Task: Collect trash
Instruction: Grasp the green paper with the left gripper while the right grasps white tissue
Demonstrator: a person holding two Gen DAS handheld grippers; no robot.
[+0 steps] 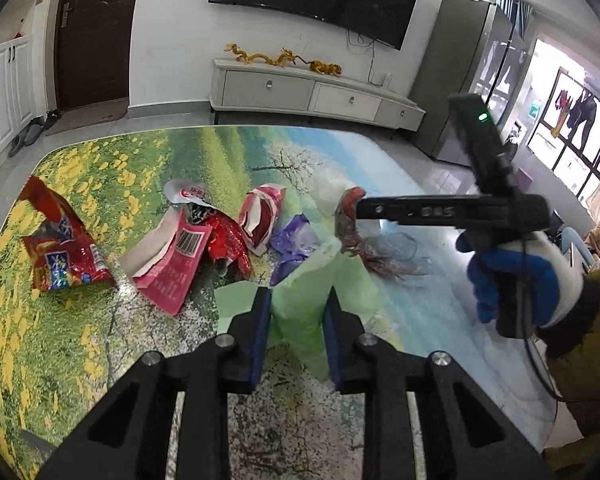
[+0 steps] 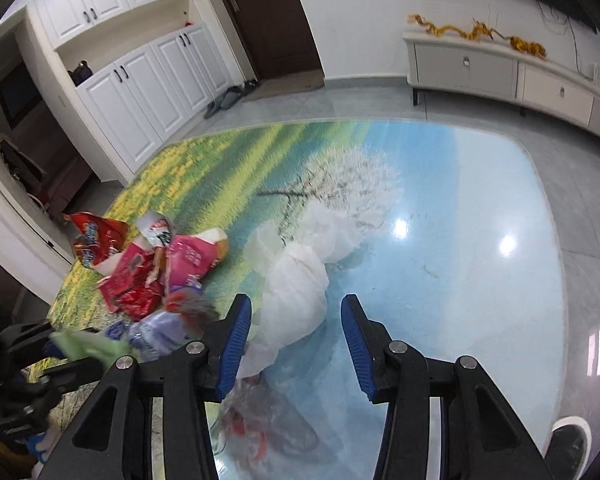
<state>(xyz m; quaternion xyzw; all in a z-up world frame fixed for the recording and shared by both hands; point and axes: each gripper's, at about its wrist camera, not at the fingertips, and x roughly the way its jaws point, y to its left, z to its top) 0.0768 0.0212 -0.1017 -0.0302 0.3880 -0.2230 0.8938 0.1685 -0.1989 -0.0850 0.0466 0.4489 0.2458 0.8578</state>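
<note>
On the landscape-printed table (image 1: 100, 360) my left gripper (image 1: 298, 294) is shut on a light green plastic bag (image 1: 300, 328) that fills the gap between its blue pads. Beyond it lie a red snack bag (image 1: 60, 252), a pink wrapper (image 1: 176, 264), a red-and-white wrapper (image 1: 260, 216) and a purple wrapper (image 1: 292, 240). My right gripper (image 2: 296, 302), held by a gloved hand (image 1: 512, 280), stands open over a crumpled white bag (image 2: 300, 276); its pads press on nothing. A clear wrapper with red print (image 2: 260, 428) lies under it. In the left wrist view its tip (image 1: 360, 208) is beside that wrapper (image 1: 356, 240).
The wrapper pile (image 2: 148, 272) is at the table's left side; the green bag (image 2: 88, 346) and left gripper (image 2: 40, 360) sit at its near corner. A TV cabinet (image 1: 316, 96), a dark door (image 1: 96, 32) and white cupboards (image 2: 140, 92) stand beyond the table. A shoe (image 2: 568, 440) shows on the floor.
</note>
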